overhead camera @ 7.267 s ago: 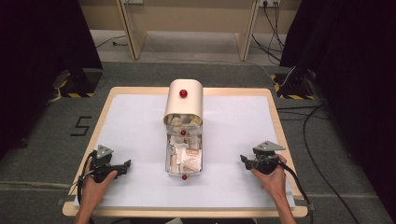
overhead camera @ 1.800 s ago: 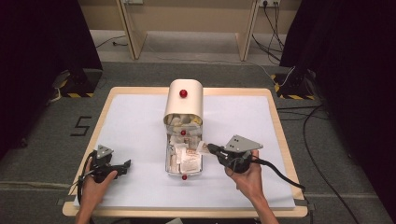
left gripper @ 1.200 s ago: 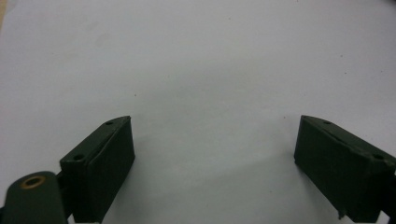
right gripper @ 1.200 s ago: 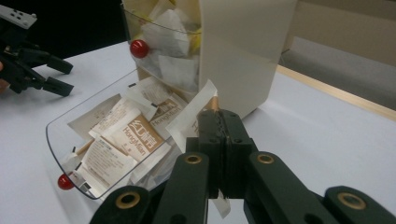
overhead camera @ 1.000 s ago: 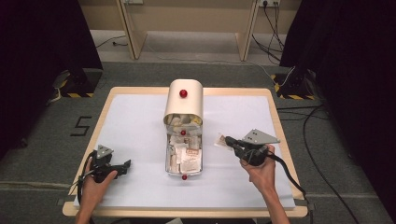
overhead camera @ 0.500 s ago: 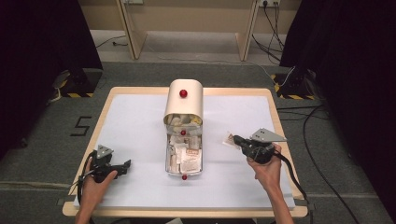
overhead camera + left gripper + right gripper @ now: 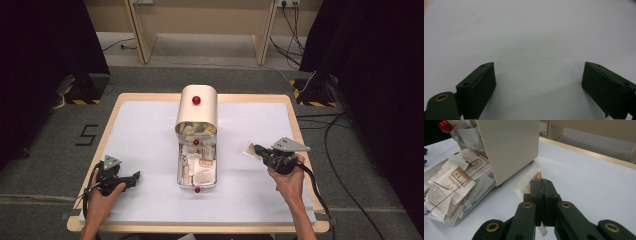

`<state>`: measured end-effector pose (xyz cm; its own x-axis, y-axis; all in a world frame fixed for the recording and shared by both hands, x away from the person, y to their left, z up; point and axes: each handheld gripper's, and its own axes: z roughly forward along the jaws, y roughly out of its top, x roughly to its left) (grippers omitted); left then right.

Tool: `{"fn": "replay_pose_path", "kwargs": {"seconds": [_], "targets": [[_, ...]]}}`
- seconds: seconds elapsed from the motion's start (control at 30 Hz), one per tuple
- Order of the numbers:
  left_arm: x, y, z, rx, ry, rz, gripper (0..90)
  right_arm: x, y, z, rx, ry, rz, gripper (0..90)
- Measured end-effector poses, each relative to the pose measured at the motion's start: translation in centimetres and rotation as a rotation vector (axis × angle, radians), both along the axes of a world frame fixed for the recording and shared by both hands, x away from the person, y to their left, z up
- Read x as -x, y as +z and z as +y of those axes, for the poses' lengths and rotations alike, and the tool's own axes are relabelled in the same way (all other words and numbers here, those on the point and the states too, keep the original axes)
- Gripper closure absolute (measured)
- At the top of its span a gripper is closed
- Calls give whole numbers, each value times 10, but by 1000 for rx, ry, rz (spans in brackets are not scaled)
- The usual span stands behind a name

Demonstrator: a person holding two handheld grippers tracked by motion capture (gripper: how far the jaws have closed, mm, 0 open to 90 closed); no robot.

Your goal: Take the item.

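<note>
A cream box (image 7: pixel 196 107) with a red knob stands at the table's middle, and its clear drawer (image 7: pixel 182 175) is pulled out toward me, full of white and brown sachets. My right gripper (image 7: pixel 256 149) hovers right of the drawer, shut on one sachet (image 7: pixel 248 148). In the right gripper view the jaws (image 7: pixel 541 187) pinch that sachet (image 7: pixel 526 182), which sticks out ahead and below them, with the box (image 7: pixel 509 147) and the drawer (image 7: pixel 441 217) to the left. My left gripper (image 7: pixel 134 176) rests near the front left, open; nothing lies between its jaws (image 7: pixel 537 87).
A white sheet covers the wooden table (image 7: pixel 300 130). A red knob (image 7: pixel 197 190) marks the drawer's front end. Cables trail over the floor at the right (image 7: pixel 340 125). Bare sheet lies to both sides of the drawer.
My right gripper reached in to the drawer, then drew back to the right with a sachet pinched in it, and lately sank a little. The left gripper has stayed put.
</note>
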<state>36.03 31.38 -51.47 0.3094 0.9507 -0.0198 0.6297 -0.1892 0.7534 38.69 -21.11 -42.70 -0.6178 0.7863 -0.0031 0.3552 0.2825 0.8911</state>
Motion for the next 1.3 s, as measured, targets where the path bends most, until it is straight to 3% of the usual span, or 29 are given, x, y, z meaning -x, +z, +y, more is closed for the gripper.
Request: {"fn": "replay_pose_path", "kwargs": {"seconds": [0.53, 0.83, 1.3], "targets": [[0, 0, 0, 0, 0, 0, 113, -5, -9, -11, 1, -38, 22, 891], [0, 0, 0, 0, 0, 0, 113, -7, -12, -11, 27, -43, 28, 891], [0, 0, 0, 0, 0, 0, 113, -13, -28, -18, 37, -62, 75, 891]]}}
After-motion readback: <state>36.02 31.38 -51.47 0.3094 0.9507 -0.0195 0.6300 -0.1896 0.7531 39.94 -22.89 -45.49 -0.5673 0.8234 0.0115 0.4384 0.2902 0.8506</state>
